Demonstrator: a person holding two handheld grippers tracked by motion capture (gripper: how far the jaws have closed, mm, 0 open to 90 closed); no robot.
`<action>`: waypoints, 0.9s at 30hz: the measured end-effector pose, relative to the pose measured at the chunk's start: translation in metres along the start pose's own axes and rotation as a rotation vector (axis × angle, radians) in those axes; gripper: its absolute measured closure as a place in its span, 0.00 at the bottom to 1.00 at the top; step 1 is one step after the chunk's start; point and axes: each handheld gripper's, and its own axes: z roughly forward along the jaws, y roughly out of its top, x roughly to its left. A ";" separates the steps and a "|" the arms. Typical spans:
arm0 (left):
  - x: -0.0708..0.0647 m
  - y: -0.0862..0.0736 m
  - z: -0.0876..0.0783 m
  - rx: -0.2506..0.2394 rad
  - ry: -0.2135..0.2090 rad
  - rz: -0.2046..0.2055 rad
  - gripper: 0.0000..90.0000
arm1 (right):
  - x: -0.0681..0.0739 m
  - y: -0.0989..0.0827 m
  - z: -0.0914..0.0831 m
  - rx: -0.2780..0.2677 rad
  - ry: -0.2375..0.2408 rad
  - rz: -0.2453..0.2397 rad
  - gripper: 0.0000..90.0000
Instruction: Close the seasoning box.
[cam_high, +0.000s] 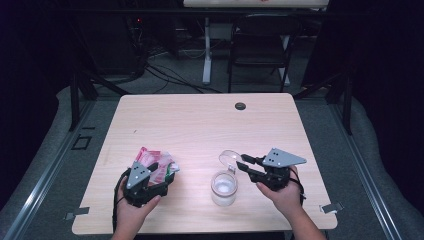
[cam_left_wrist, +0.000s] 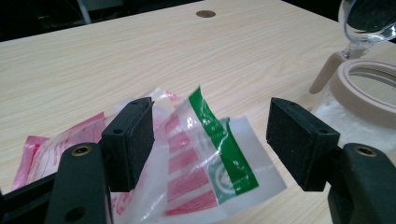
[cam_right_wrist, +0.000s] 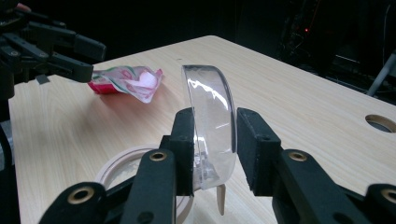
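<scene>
Nearest the lens in the left gripper view, the crinkled plastic sachet (cam_left_wrist: 205, 158) is seen lying on the table (cam_left_wrist: 140, 51) between the two pads of the left gripper (cam_left_wrist: 219, 140), which stand wide apart; neither pad is seen pressing on it, though the film brushes close to the pad at nine o'clock. The sachet is judged to be very light, limp and slick (the film folds and springs), so a hold is best taken on the doubled red-printed body rather than the loose torn flap.

In the high view, the sachet (cam_high: 156, 166) sits at about nine o'clock from the jar (cam_high: 223, 188), near the table's front edge. The jar's clear hinged lid (cam_right_wrist: 212, 126) is held upright between the pads of the right gripper (cam_right_wrist: 215, 149), which is partly closed on its edge. The lid is judged stiff, smooth and prone to slipping; the jar looks rigid, fairly heavy and breakable, and is best steadied at its beige rim (cam_left_wrist: 373, 93).
</scene>
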 end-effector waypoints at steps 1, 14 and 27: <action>-0.001 0.000 0.001 0.001 0.002 0.008 0.36 | 0.002 0.000 0.000 0.003 0.003 -0.006 0.75; -0.013 0.005 0.011 0.021 -0.040 0.050 0.36 | 0.021 -0.002 0.001 0.019 -0.014 -0.083 0.70; -0.006 0.010 0.003 -0.002 -0.013 0.034 0.37 | 0.030 -0.004 0.004 0.036 -0.023 -0.130 0.67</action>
